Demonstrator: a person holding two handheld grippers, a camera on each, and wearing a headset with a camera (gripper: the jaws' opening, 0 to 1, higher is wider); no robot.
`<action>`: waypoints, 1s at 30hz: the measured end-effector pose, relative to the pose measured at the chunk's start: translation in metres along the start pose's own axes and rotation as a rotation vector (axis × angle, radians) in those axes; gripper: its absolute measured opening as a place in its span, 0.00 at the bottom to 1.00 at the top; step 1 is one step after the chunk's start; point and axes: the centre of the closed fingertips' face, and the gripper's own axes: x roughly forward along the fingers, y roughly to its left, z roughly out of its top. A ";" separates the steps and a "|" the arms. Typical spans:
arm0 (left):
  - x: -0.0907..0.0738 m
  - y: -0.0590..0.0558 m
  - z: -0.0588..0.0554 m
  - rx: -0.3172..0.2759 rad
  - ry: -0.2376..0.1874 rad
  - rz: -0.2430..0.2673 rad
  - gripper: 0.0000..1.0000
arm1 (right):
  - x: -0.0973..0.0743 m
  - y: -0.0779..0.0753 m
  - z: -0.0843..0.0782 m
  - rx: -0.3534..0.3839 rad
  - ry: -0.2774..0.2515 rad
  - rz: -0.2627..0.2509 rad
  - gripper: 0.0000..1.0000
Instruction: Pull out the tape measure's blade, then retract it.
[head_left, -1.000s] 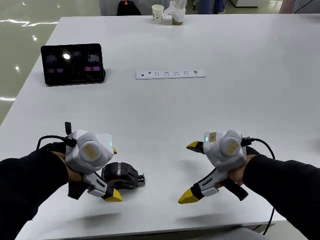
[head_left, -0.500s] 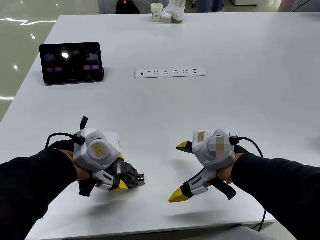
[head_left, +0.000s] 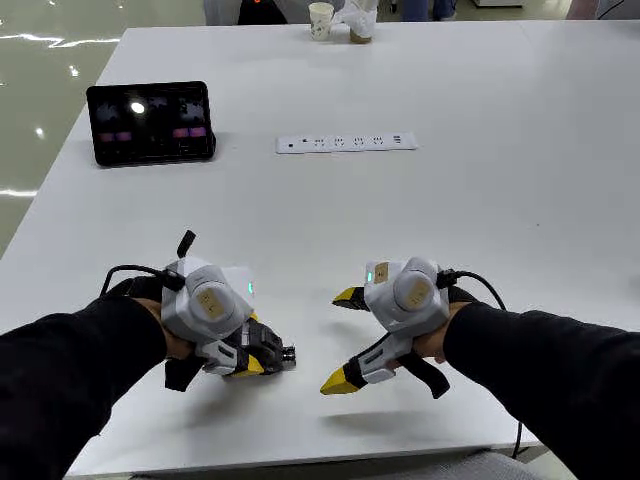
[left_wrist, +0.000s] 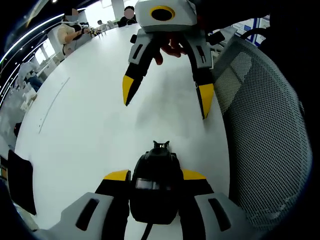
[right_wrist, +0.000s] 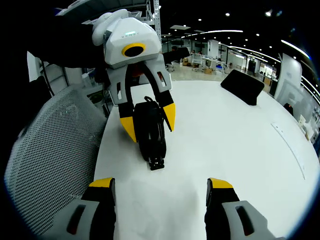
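A black tape measure (head_left: 270, 347) lies on the white table (head_left: 400, 220) near its front edge, its blade hook (head_left: 288, 353) pointing right. My left gripper (head_left: 246, 360) is shut on the case; in the left gripper view the tape measure (left_wrist: 156, 192) sits clamped between the yellow tips of the left gripper (left_wrist: 156, 175). My right gripper (head_left: 340, 340) stands open a short way to the right, jaws facing the hook and apart from it. In the right gripper view the right gripper (right_wrist: 161, 183) has open space between its fingers, with the tape measure (right_wrist: 148, 131) ahead.
A dark tablet (head_left: 150, 122) stands at the back left. A white power strip (head_left: 346, 143) lies mid-table, and a paper cup (head_left: 320, 20) sits at the far edge. A grey mesh chair (left_wrist: 270, 125) is just off the table's front edge.
My left gripper has closed its jaws on the tape measure's case. My right gripper has moved left, closer to the blade hook, still open.
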 end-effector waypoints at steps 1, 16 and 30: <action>0.000 0.000 0.000 0.003 0.005 0.004 0.32 | 0.002 0.000 0.000 -0.001 0.006 0.003 0.71; 0.001 0.000 -0.001 -0.012 -0.007 0.005 0.32 | 0.032 0.003 0.010 -0.045 0.043 0.019 0.46; 0.001 0.000 -0.001 -0.020 -0.001 0.010 0.32 | 0.045 0.006 0.006 -0.120 0.084 0.043 0.30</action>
